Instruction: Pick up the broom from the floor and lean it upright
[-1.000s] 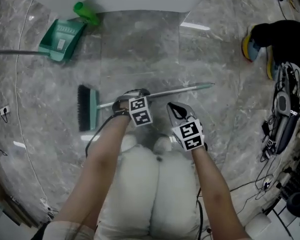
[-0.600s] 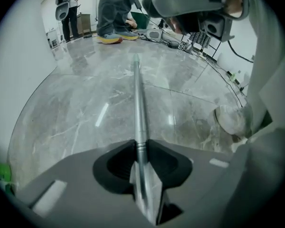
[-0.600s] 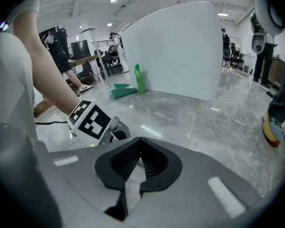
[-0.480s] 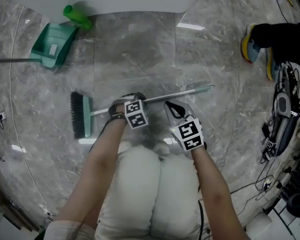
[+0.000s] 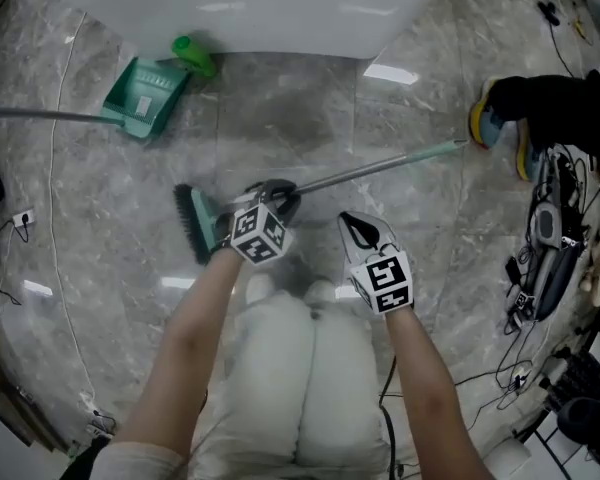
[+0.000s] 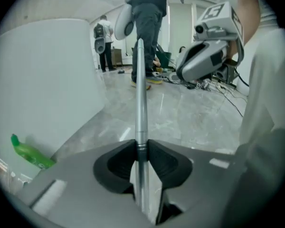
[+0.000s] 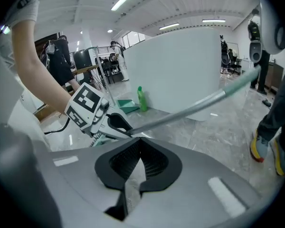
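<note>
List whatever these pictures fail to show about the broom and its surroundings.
Broom head: head view cannot tell whether it touches the floor; absent from both gripper views.
Broom handle beneath left tongs: covered by them, head view.
Dustpan handle: cut off by head view's left edge.

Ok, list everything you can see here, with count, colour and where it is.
broom: one, grey handle, teal head, black bristles; centre
dustpan: one, green; floor, upper left
bottle: one, green; beside dustpan, at partition's foot
partition: one, white; top
bystander's shoes: two, yellow and blue; right
cables: several, black; right edge
floor: grey marble
left gripper: grey; jaws just closed, clamped on broom handle
right gripper: grey; jaws together, empty
person's legs: light trousers; bottom centre
</note>
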Demonstrator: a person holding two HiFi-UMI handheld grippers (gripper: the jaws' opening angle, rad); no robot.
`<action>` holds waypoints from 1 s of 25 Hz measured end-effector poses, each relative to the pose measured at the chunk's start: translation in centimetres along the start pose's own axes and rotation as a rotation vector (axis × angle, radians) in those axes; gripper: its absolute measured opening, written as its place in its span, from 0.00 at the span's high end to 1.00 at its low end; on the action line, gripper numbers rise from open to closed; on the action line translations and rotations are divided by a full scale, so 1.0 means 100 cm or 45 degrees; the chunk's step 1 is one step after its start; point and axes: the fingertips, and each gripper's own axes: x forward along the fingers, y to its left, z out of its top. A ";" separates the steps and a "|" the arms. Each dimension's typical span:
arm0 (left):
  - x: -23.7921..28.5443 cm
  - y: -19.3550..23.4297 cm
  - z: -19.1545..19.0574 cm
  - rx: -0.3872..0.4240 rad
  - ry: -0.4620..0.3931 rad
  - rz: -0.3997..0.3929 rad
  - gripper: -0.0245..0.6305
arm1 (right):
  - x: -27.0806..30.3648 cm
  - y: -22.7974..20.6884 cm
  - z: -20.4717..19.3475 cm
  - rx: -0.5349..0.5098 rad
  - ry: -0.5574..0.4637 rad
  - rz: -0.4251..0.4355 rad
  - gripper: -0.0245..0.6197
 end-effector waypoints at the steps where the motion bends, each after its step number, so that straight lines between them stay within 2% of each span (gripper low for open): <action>1: -0.012 0.006 0.008 -0.028 -0.042 0.028 0.83 | -0.005 0.003 0.008 0.000 -0.008 0.003 0.96; 7: -0.067 0.042 0.045 -0.179 -0.215 0.194 0.83 | -0.024 0.004 0.059 -0.018 -0.061 0.008 0.96; 17: -0.142 0.095 0.123 -0.392 -0.390 0.406 0.84 | -0.075 0.001 0.135 -0.023 -0.103 0.047 0.96; 22: -0.166 0.143 0.169 -0.574 -0.490 0.581 0.84 | -0.099 -0.016 0.172 -0.022 -0.119 0.050 0.96; 25: -0.166 0.178 0.192 -0.692 -0.527 0.665 0.84 | -0.101 -0.035 0.188 -0.001 -0.121 0.014 0.96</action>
